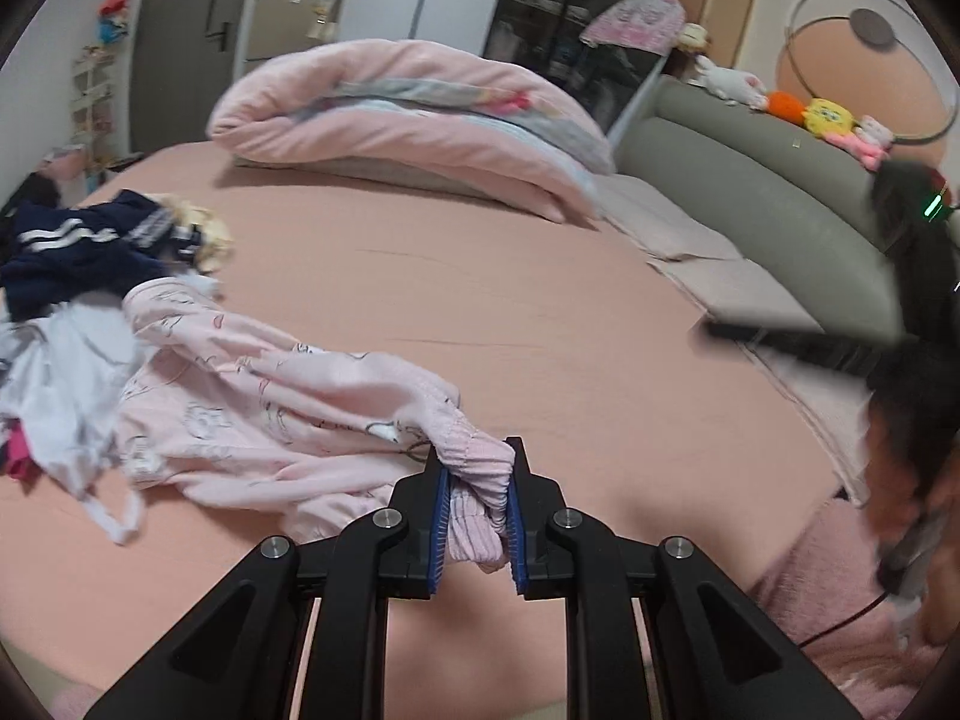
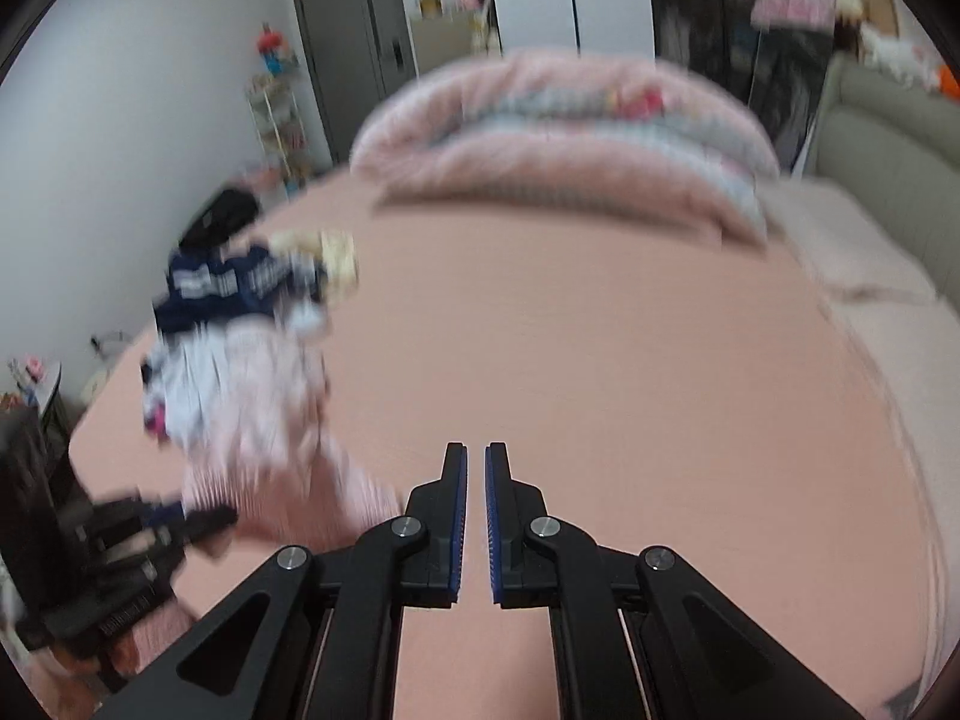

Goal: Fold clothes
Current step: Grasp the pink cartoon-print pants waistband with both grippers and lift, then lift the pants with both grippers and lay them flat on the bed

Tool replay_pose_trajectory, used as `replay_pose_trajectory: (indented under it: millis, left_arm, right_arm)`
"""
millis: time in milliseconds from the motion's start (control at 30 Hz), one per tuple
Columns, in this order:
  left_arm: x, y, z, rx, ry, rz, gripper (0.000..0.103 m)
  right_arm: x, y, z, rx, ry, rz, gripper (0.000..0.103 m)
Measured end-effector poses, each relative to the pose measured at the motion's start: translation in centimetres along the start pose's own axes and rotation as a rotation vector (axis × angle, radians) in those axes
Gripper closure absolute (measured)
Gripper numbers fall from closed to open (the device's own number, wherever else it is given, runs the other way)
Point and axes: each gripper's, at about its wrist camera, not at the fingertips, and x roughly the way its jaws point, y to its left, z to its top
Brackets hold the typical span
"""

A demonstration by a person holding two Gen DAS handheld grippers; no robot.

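Pink printed garment [image 1: 252, 414], ribbed waistband pinched between blue pads of left claw [image 1: 478, 498]; rest trailing left across pink bed sheet [image 1: 540, 312] into heap of clothes. Navy striped top [image 1: 78, 252] far left, partly cut off by frame edge. Right claw [image 2: 474, 516] closed on nothing, narrow slit between pads, over bare sheet. Right-wrist view heavily blurred. Print on garment too faint to read. Folded pink quilt [image 1: 396, 120] at far side.

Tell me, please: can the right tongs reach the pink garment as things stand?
Probably yes. The right tongs are shut and empty over bare bedsheet; nothing lies between them and the pink garment, whose waistband the left tongs hold.
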Motion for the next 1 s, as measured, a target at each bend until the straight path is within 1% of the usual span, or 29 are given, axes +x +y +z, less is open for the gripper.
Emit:
replay_pose_trajectory:
  millis: [67, 133, 200, 267, 300, 333, 367, 400, 433, 533, 567, 600, 633, 667, 700, 733, 767, 800, 867, 933, 1000]
  left_arm:
    - [-0.5, -1.6, -0.1, 0.008, -0.002, -0.024, 0.089]
    - [-1.0, -2.9, 0.0, 0.027, 0.003, -0.027, 0.089]
    - [-1.5, -4.1, 0.5, 0.046, 0.002, -0.035, 0.089]
    - [-2.4, -4.8, 0.9, 0.053, -0.015, -0.052, 0.089]
    - [-3.0, -5.1, 1.1, 0.054, -0.031, -0.060, 0.089]
    - [-3.7, -5.4, 1.3, 0.053, -0.048, -0.061, 0.089]
    - [-4.3, -5.6, 1.4, 0.052, -0.067, -0.051, 0.089]
    - [-5.0, -5.8, 1.6, 0.050, -0.085, -0.036, 0.089]
    - [-5.5, -5.9, 1.6, 0.050, -0.100, -0.027, 0.089]
    - [-6.5, -5.8, 1.6, 0.042, -0.102, -0.038, 0.089]
    - [-6.6, -5.6, 1.5, 0.040, -0.095, -0.047, 0.089]
    - [-6.7, -5.5, 1.3, 0.041, -0.088, -0.055, 0.089]
    - [-6.6, -5.4, 1.1, 0.045, -0.082, -0.061, 0.089]
    - [-6.4, -5.3, 0.8, 0.053, -0.070, -0.062, 0.089]
    - [-5.8, -5.1, 0.4, 0.058, -0.047, -0.058, 0.089]
    - [-5.1, -4.9, 0.0, 0.060, -0.026, -0.043, 0.089]
    - [-4.3, -4.7, -0.5, 0.061, 0.000, -0.030, 0.088]
    - [-3.2, -4.6, -1.1, 0.062, 0.035, -0.022, 0.088]
    - [-0.9, -4.6, -2.2, 0.062, 0.101, -0.022, 0.088]
    - [1.2, -5.7, -3.0, 0.092, 0.136, -0.043, 0.086]
    - [2.7, -7.5, -3.3, 0.146, 0.143, -0.029, 0.086]
  right_arm:
    - [1.2, -0.4, -2.2, -0.011, 0.074, 0.038, 0.099]
    - [2.0, 0.3, -4.2, -0.047, 0.123, 0.101, 0.099]
    - [2.2, 1.4, -5.1, -0.090, 0.142, 0.155, 0.098]
    - [2.0, 2.6, -5.8, -0.151, 0.142, 0.191, 0.097]
    - [1.9, 3.2, -6.1, -0.182, 0.141, 0.198, 0.092]
    - [1.8, 3.7, -6.3, -0.208, 0.137, 0.204, 0.082]
    - [1.7, 3.9, -6.5, -0.224, 0.128, 0.207, 0.075]
    - [1.7, 4.1, -6.6, -0.237, 0.119, 0.211, 0.063]
    - [1.9, 4.2, -6.6, -0.243, 0.114, 0.222, 0.059]
    - [2.8, 5.5, -6.5, -0.275, 0.114, 0.267, 0.059]
    - [2.9, 5.7, -6.5, -0.282, 0.105, 0.254, 0.059]
    - [3.1, 6.0, -6.6, -0.289, 0.087, 0.235, 0.059]
    - [3.3, 6.2, -6.7, -0.288, 0.071, 0.215, 0.063]
    - [3.7, 6.0, -6.6, -0.271, 0.059, 0.190, 0.073]
    - [4.0, 5.7, -6.4, -0.250, 0.051, 0.163, 0.100]
    - [4.0, 5.0, -6.0, -0.213, 0.041, 0.122, 0.103]
    - [3.5, 3.7, -5.4, -0.149, 0.005, 0.069, 0.103]
    - [2.3, 2.0, -4.7, -0.072, -0.047, 0.034, 0.102]
    - [-0.7, -0.8, -3.4, 0.009, -0.126, 0.004, 0.102]
    - [-3.2, -2.1, -2.6, 0.017, -0.181, -0.058, 0.102]
    - [-5.6, -2.7, -2.7, 0.011, -0.217, -0.090, 0.102]
